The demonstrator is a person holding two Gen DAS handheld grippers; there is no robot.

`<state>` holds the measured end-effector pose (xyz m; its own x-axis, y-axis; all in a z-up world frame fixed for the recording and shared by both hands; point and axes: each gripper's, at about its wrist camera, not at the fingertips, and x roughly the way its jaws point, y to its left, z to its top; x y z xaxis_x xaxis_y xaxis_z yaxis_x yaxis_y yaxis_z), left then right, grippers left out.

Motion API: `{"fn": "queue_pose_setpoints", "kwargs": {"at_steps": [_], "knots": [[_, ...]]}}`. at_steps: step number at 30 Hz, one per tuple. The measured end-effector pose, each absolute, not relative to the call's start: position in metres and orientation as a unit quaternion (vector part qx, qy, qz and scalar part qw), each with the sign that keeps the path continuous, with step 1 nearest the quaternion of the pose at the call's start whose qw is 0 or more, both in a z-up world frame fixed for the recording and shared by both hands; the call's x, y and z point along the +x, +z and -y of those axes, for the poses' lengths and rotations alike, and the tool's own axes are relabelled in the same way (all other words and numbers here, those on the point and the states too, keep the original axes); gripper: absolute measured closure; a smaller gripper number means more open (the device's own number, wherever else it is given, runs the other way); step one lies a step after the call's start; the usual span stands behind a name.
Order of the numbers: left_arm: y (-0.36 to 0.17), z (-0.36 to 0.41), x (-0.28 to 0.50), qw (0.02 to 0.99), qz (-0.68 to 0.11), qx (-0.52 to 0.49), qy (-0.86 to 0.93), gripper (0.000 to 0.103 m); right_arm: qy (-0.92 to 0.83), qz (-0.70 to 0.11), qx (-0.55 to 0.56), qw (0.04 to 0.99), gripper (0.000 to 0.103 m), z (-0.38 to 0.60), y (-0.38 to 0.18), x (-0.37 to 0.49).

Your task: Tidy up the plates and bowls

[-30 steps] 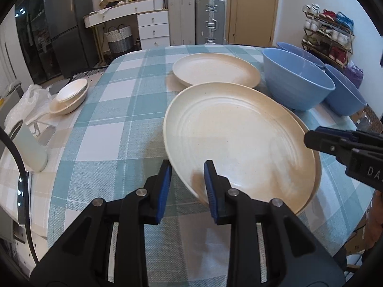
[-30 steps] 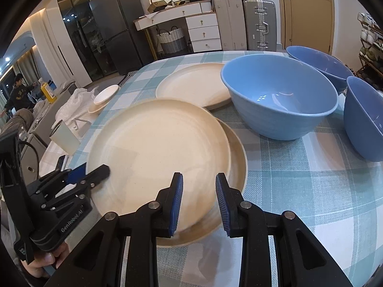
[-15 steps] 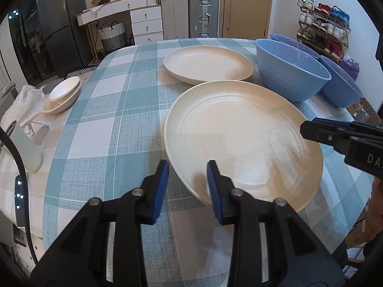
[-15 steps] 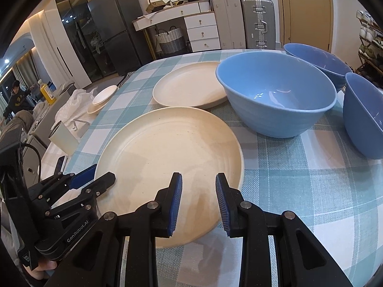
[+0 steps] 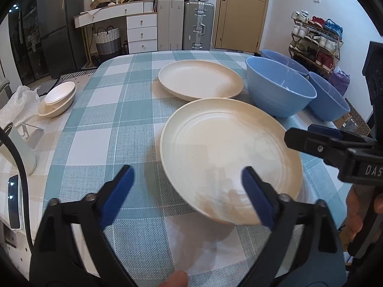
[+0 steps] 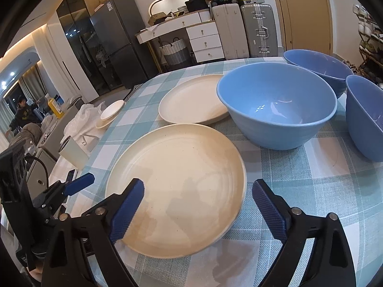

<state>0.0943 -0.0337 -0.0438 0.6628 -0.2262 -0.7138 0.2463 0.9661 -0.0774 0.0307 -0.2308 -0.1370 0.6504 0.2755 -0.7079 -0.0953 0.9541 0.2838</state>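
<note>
Both grippers, left (image 5: pixel 188 191) and right (image 6: pixel 199 205), stood spread wide at the bottom of their frames, gripping nothing. Centre frame lay the near cream plate (image 5: pixel 229 160) on the checked tablecloth (image 5: pixel 107 124). A second plate (image 5: pixel 200 80) sat above it, three blue bowls (image 6: pixel 277 102) at upper right.

Both grippers are spread wide, holding nothing. Left gripper (image 5: pixel 186 186) sits low center in its view, right gripper (image 6: pixel 198 203) same in its own.
</note>
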Motion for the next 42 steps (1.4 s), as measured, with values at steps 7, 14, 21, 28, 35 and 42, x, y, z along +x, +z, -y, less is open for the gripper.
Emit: {"fn": "queue_pose_setpoints", "kwargs": {"at_steps": [7,14,21,28,35,42], "knots": [[-0.033,0.028,0.09,0.916,-0.38,-0.002,-0.125,0.002,0.105,-0.399,0.102,0.905,0.001,0.231,-0.13,0.027],[-0.028,0.025,0.088,0.917,-0.38,-0.005,-0.12,0.002,0.111,-0.388,0.088,0.911,0.001,0.228,-0.116,0.025],[-0.018,0.02,0.089,0.92,-0.375,-0.009,-0.114,0.002,0.121,-0.375,0.07,0.917,0.001,0.224,-0.096,0.024],[-0.004,0.016,0.097,0.924,-0.368,-0.013,-0.104,0.002,0.131,-0.349,0.045,0.927,0.001,0.223,-0.063,0.023],[0.017,0.016,0.11,0.928,-0.358,-0.006,-0.098,0.002,0.127,-0.326,0.039,0.936,0.001,0.234,-0.031,0.033],[0.028,0.016,0.126,0.929,-0.36,-0.005,-0.088,0.002,0.135,-0.326,0.038,0.935,0.001,0.238,-0.014,0.055]]}}
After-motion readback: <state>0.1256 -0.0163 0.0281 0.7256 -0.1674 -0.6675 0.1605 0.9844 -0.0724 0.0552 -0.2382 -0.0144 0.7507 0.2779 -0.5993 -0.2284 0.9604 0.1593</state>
